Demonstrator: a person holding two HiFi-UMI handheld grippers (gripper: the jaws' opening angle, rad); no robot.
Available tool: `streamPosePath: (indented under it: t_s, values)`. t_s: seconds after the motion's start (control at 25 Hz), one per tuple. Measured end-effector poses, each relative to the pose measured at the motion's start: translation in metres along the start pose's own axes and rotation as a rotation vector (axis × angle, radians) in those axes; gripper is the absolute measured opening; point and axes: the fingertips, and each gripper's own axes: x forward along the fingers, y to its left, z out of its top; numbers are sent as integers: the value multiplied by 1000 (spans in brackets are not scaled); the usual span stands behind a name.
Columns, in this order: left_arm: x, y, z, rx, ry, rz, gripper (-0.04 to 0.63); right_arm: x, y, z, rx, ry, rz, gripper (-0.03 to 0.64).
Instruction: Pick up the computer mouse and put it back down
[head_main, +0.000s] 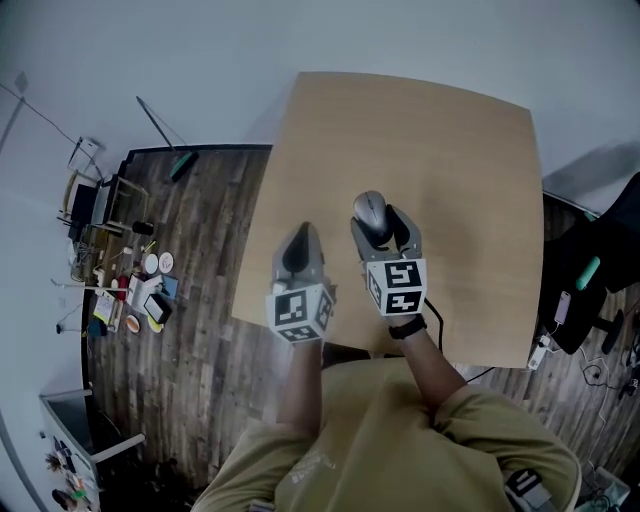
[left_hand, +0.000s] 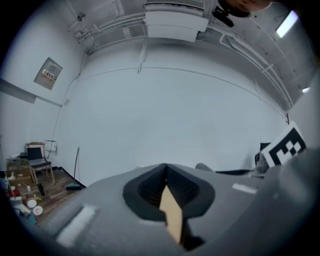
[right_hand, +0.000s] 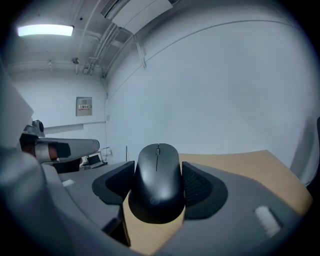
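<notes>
Head view, looking steeply down: a person is standing at a bare light-wood counter (head_main: 450, 150) w/ a handheld tool in each hand.

The right tool (head_main: 384, 228) is reaching over the counter near its middle. The computer mouse (right_hand: 157, 175) is sitting btwn its jaws. The jaws are standing fairly wide, and the black ribbed pads (right_hand: 200, 187) are lying flush against the mouse's L and R flanks, so it looks gripped. No view shows whether it is resting on the wood or hanging just above it.

The left tool (left_hand: 166, 172) is hovering just beside the right one. Its jaw tips are meeting and it is holding nothing.

Handling, as a judgement: the mouse is looking like a small, rigid plastic shell, so prob. light and not fragile. Its smooth matte dome is curving away at top and rear, so a hold high up is risking a slip. The flanks at the widest part, approx. mid-length, are offering the best purchase, and that is where the pads are sitting now. Moderate squeeze should be enough, w/ the mouse kept level.
</notes>
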Motion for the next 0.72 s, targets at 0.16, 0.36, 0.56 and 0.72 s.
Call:
streamPosePath:
  t_s: [0.16,0.36,0.56,0.72]
  values:
    - [36,52,-20,-19,55,-36,0,61,9,-29,12,80,-50,298]
    - [82,102,-55,-50,120,-108,0,135,0,-60,59,147,-139,299]
    - [121,121,-97,-66,191,-184,0,201,-20,-86,75,208,-185,299]
    - [140,136,-131,-88,256,-196,0,250,-36,-116,97,261,-217,299]
